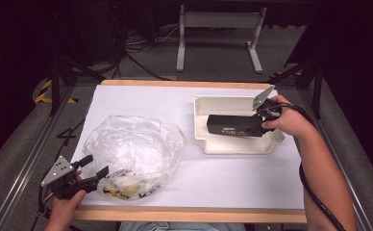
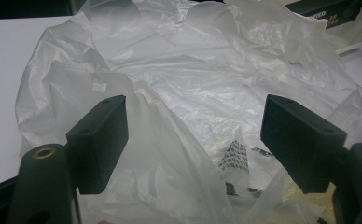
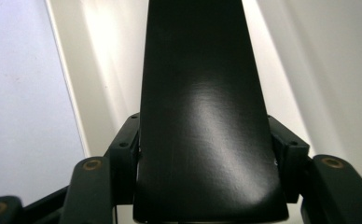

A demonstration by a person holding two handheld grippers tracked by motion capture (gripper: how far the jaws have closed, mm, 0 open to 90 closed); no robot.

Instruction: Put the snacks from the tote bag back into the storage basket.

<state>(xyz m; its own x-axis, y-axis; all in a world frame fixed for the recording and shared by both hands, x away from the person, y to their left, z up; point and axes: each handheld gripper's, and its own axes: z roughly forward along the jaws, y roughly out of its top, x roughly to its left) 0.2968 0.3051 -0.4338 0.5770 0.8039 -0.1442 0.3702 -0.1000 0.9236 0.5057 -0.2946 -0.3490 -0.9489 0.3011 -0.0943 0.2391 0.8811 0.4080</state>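
right up against the lens in the right gripper view is a long black box (image 3: 207, 121), glossy on top, with a black jaw pressed against each of its long sides, so the right gripper (image 3: 207, 154) is clamped tight on it.

going by size from here: white sheet (image 1: 223, 178) covers most of the wooden table (image 1: 189, 215), which only peeks out as a strip along the near and far edges. on the left half of the sheet sits a big crumpled clear plastic bag (image 1: 134, 151), puffed up, with something yellow with black print inside at its near edge.

next is the white plastic tray (image 1: 201, 139) on the right half, well apart from the bag. from the high view the black box (image 1: 232, 125) lies lengthwise over the tray's inside, with the right gripper (image 1: 261, 124) holding its right end. can't tell if the box touches the tray floor or hangs just above it.

smallest bit: the left gripper (image 1: 95, 166) sits at the bag's near left corner, jaws spread wide. in the left gripper view the bag (image 2: 193, 84) spreads out beyond both jaws and some film lies in the gap, but the pads aren't pinching anything.
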